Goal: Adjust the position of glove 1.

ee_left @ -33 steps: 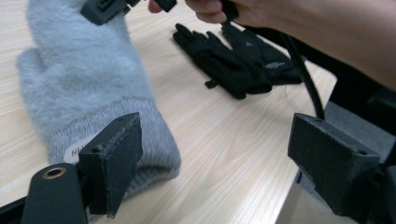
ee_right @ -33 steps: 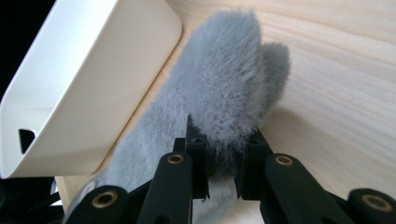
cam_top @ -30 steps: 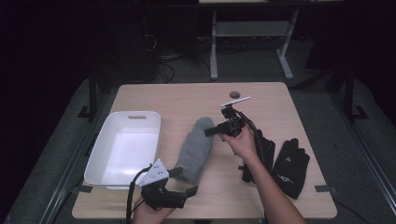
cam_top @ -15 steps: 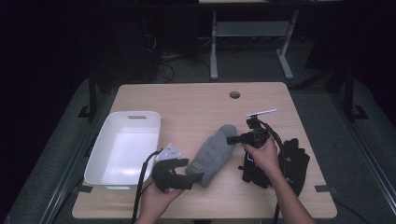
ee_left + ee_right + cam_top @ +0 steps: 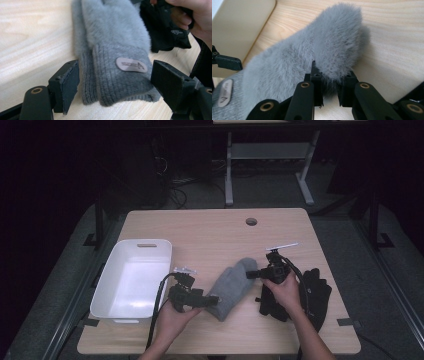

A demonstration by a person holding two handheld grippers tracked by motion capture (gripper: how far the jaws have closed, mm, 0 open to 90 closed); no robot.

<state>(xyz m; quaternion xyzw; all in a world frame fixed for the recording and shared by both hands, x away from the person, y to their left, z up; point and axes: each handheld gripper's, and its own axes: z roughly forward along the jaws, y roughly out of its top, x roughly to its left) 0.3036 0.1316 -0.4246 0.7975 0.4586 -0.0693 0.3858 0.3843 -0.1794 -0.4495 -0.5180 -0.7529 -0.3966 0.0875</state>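
Note:
A grey fluffy mitten [image 5: 232, 285] lies on the wooden table [image 5: 210, 235], its knitted cuff toward the person. My left gripper [image 5: 214, 299] is at that cuff. In the left gripper view the cuff with its label [image 5: 131, 65] sits between the left gripper's [image 5: 115, 80] two pads. The jaws have just been closing, but the pads stand a little off the knit. My right gripper [image 5: 250, 274] is shut on the mitten's furry tip. In the right gripper view the fur [image 5: 332, 50] is pinched between the right gripper's [image 5: 330, 92] jaws.
A white tray [image 5: 107, 290] stands at the left of the table, and its wall [image 5: 239, 22] is in the right gripper view. Black gloves [image 5: 315, 290] lie at the right, partly under the right hand. There is a cable hole [image 5: 251, 221] at the back.
The right gripper has carried the mitten's tip to the right and toward the front. The left gripper has moved right and away from the table's front edge, up to the cuff.

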